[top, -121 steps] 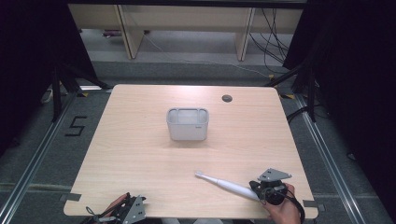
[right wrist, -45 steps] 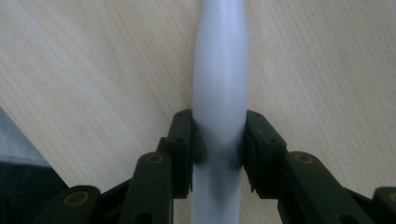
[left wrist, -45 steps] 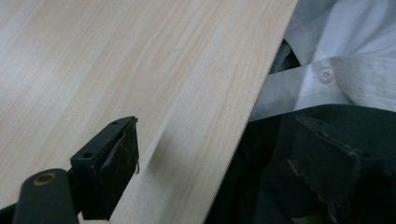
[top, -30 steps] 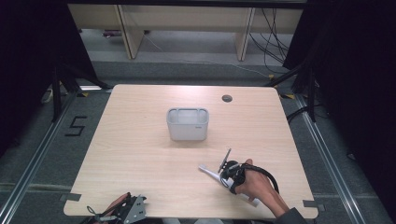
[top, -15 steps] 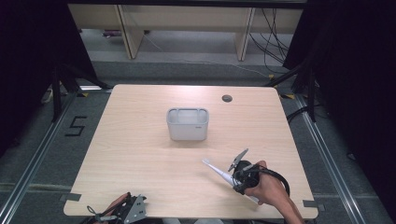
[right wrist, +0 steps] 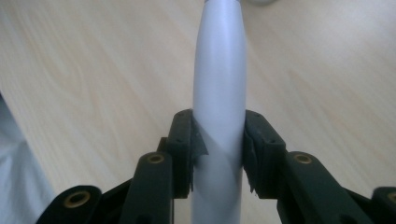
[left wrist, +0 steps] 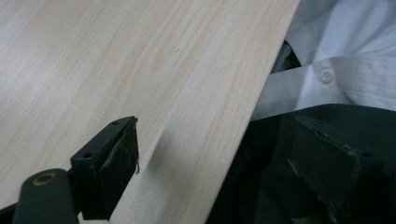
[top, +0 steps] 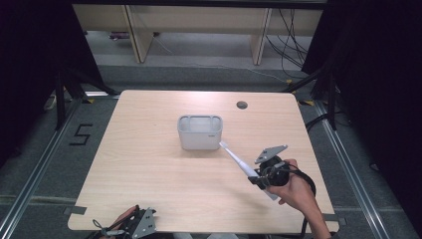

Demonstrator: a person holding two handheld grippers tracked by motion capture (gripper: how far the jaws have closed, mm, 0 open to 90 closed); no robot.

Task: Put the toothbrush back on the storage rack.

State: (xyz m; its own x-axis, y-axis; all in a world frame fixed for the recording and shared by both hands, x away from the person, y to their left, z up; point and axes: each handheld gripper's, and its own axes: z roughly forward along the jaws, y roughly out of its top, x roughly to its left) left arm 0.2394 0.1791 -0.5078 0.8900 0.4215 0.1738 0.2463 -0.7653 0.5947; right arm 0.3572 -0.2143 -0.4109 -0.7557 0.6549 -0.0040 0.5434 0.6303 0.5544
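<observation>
Left gripper idles at the counter's near edge, fingers spread on nothing. Right gripper pinches the white electric toothbrush by its handle, held above the counter with its head toward the grey bin; the smooth round handle could slip or swivel in that narrow pinch, or the head could catch the bin's rim. The bin looks empty.

A lab: taped floor, black curtains, loose cables
</observation>
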